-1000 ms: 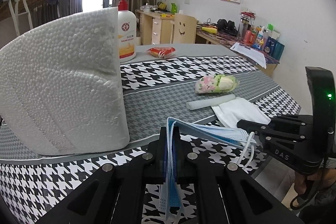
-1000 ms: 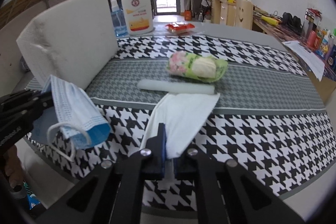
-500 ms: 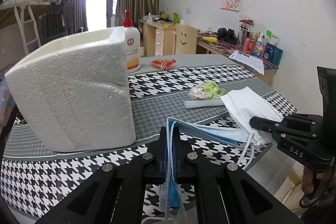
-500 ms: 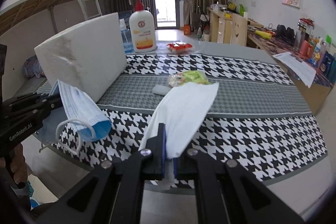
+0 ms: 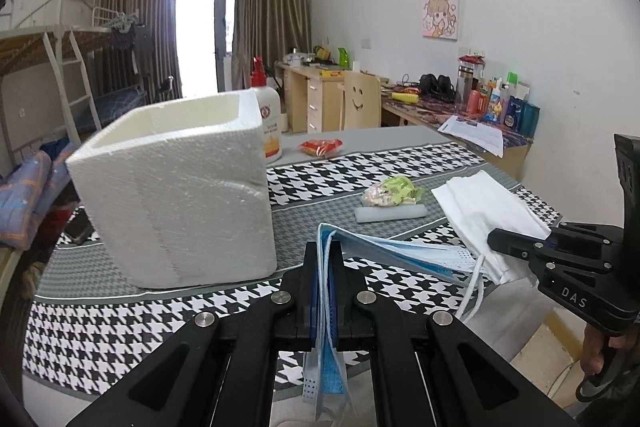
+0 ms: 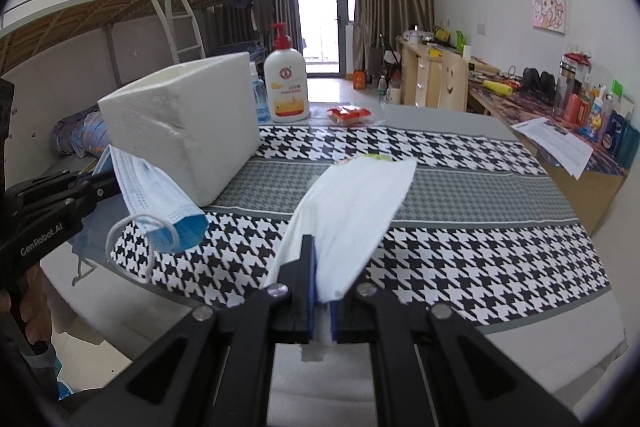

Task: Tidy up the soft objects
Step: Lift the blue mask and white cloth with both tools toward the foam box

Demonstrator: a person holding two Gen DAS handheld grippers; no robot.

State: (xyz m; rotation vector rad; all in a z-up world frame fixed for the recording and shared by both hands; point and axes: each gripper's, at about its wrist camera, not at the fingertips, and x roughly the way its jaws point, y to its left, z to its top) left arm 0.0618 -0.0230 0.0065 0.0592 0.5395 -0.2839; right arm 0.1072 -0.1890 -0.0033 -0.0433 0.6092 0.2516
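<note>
- With both grippers clamped, you've got a blue mask (image 5: 384, 253) pinched in the left gripper (image 5: 325, 255) and a white mask (image 6: 352, 211) pinched in the right gripper (image 6: 322, 263), both clear of the table (image 6: 460, 187) near its front edge.
- Watch the blue mask: only a thin edge sits between the pads, and most of it droops to the side. A quick swing could tug it free.
- Its ear loop (image 6: 138, 231) dangles low. Carry it over the foam box (image 5: 180, 187) carelessly and that loop could catch on the rim.
- The box looks light. Bump its wall with a finger and it will likely slide or tip, perhaps into the bottle (image 6: 286, 87) right behind it.
- Your two grippers sit close together here. Turning both toward the box at once risks them knocking, or the masks tangling.
- Still on the table: a green packet (image 5: 390, 191) and a white roll (image 5: 390, 215), so don't drag the white mask across them.
</note>
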